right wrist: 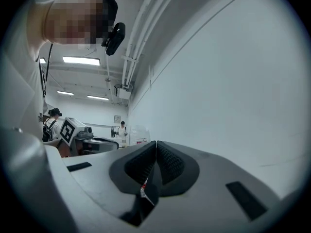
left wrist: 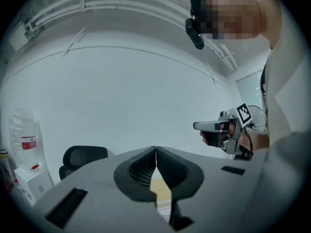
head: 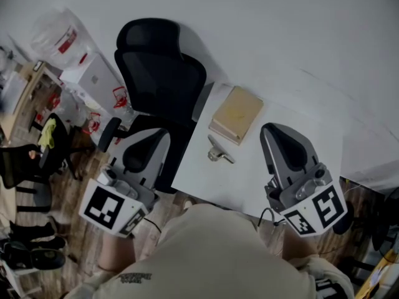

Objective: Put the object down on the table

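Metal piece lies on tabletop, just beside tan box, on box's person-facing side. Left gripper and right gripper closed, empty, clear of box. Risk: stray gripper swing knocks piece off tabletop.

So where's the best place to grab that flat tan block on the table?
Probably grip the tan block across its narrower width, pinching its two long side edges, coming straight down from above. It lies flat on the table, so only the sides offer a hold, and the small metal piece sits off its near end.
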The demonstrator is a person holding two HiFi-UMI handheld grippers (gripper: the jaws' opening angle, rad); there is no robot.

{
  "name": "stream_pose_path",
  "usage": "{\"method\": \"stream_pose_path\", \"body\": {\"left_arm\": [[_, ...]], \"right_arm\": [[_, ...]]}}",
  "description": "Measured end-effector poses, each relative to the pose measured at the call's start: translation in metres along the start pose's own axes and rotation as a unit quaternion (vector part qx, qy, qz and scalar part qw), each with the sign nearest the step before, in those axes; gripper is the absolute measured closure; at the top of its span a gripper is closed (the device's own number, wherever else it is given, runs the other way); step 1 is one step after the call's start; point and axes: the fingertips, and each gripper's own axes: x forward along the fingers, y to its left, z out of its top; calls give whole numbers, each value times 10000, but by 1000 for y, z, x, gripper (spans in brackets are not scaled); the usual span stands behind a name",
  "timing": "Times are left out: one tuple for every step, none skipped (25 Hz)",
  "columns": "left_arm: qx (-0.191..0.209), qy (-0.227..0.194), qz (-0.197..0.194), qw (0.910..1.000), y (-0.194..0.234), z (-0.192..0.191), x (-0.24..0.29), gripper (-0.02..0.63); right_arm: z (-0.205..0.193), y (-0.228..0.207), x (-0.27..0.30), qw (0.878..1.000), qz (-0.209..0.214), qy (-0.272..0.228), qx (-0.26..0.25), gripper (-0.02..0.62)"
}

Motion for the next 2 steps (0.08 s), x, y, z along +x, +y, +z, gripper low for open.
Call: {"method": "stream_pose_path", "body": {"left_arm": [[-20, 4, 32, 10000, 1, 0, 0, 584], [-41, 7, 64, 10000, 3, 0, 0, 584]], "right_arm": [[-1, 0, 1, 10000, -2, 37, -19, 569], [-3, 0, 1, 10000, -3, 74, -39, 569]]}}
